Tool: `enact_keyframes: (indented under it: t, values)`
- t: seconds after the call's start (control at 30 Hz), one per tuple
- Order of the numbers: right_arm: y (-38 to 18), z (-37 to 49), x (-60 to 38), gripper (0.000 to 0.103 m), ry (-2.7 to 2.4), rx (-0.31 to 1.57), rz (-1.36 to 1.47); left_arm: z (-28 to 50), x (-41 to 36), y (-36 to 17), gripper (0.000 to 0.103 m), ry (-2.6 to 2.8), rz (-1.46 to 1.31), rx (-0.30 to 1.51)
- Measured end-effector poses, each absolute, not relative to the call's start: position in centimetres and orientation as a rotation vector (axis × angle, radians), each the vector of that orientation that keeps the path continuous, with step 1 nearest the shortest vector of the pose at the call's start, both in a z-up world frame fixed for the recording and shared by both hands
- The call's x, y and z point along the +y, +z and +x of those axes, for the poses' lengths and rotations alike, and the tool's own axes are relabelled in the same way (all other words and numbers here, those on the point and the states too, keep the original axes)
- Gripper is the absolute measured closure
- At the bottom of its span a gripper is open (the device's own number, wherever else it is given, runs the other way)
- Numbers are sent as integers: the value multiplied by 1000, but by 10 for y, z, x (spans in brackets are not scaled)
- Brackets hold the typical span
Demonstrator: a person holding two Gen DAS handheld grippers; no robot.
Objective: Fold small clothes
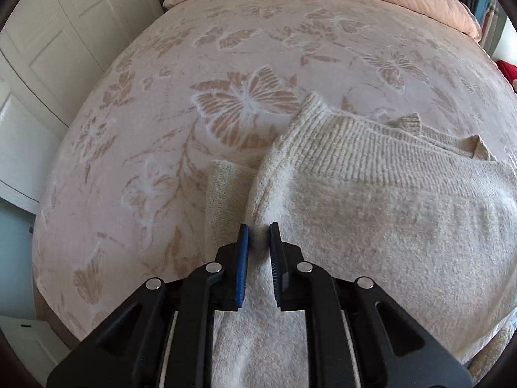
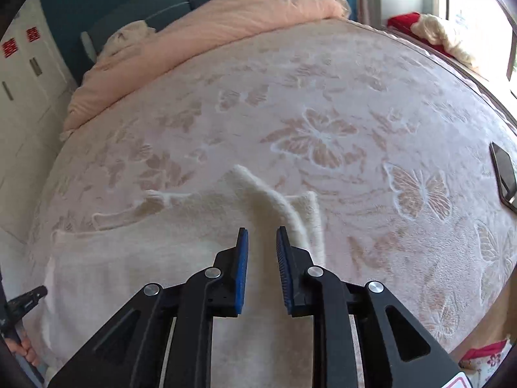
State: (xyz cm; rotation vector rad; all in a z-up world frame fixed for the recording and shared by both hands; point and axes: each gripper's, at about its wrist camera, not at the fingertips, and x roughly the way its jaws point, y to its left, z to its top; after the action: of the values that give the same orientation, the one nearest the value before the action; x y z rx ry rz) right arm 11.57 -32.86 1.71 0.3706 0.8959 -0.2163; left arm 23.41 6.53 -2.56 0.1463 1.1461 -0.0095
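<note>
Left gripper [image 1: 258, 226] low over the cream sweater [image 1: 371, 200], angled forward; jaws a narrow gap apart with a raised fold of knit between them, firm contact not certain. Right gripper [image 2: 261, 231] similarly low; jaws parted slightly wider, astride a sweater ridge. Sweater lies on bed blanket [image 1: 145, 129]. Near hem cut off below both views.

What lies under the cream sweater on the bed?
The cream sweater rests on the butterfly-patterned blanket, which shows all around it. A folded layer of the sweater peeks out at its left edge. Anything else beneath is covered.
</note>
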Motion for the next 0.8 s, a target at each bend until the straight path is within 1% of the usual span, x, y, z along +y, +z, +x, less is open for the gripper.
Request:
enact_keyframes:
  t: [0.07,0.23,0.3,0.4,0.5,0.53,0.7,0.77,0.8]
  values:
    - [17,112,-289,83,-95,927,358,222,55,-15,90,-38,133,1136]
    - [-7,104,-188,83,131,1023,292,189,23,-5,90,-107,102,1147]
    - [-16,102,-162,83,191,1052,292,176,9,-7,89,-127,132,1157]
    - [-29,97,-148,83,188,1083,258,159,-4,-14,87,-146,168,1176]
    - [-37,85,-168,84,122,1092,288,148,-4,-21,86,-139,184,1193]
    - [-38,80,-183,86,85,1090,309,145,-2,-24,86,-136,181,1199]
    - [-46,43,-273,86,-139,1075,446,132,11,-34,86,-111,182,1222]
    - [-48,25,-309,91,-226,1063,506,130,17,-37,86,-104,166,1231]
    - [-48,17,-324,91,-258,1055,536,129,20,-38,86,-100,160,1233]
